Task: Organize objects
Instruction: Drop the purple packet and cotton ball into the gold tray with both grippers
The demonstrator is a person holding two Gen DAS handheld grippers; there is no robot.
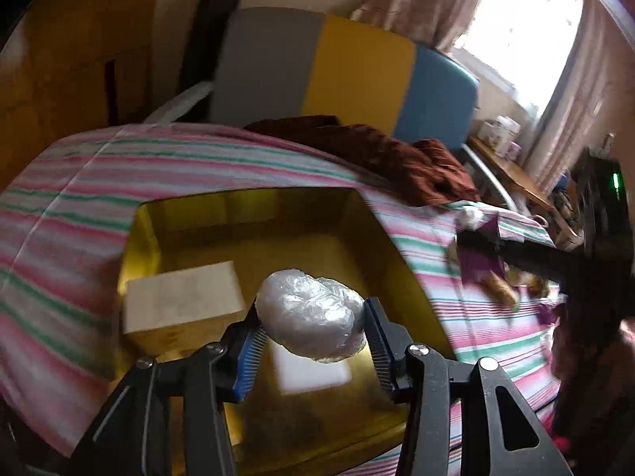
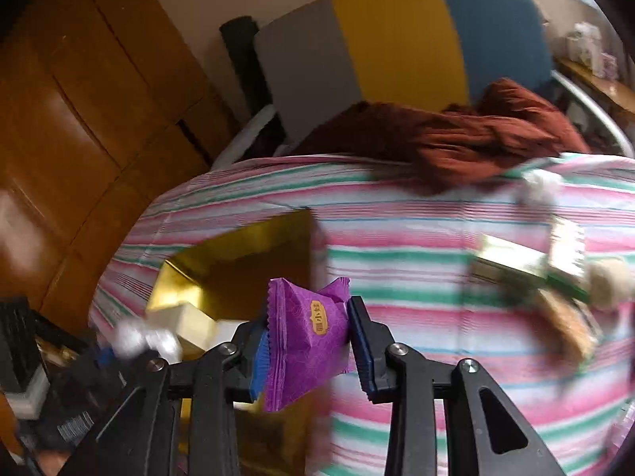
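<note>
Over the gold box [image 1: 254,214], the left gripper [image 1: 311,331] squeezes a plastic-wrapped ball [image 1: 311,327], ready to drop it in.
Beside it, the right gripper [image 2: 307,337] pinches a purple packet [image 2: 305,337], likely going in too.

We identify the setting as a lived-in room of a home. The worktop [image 2: 416,214] is draped with a pink, green and white striped household cloth, with a crumpled rust-brown garment [image 2: 468,135] at its far edge. Behind it stands a chair with a grey, yellow and blue backrest [image 1: 317,67]. Wooden cabinet doors [image 2: 79,119] line one wall; a curtained window [image 1: 520,27] admits daylight.
</note>
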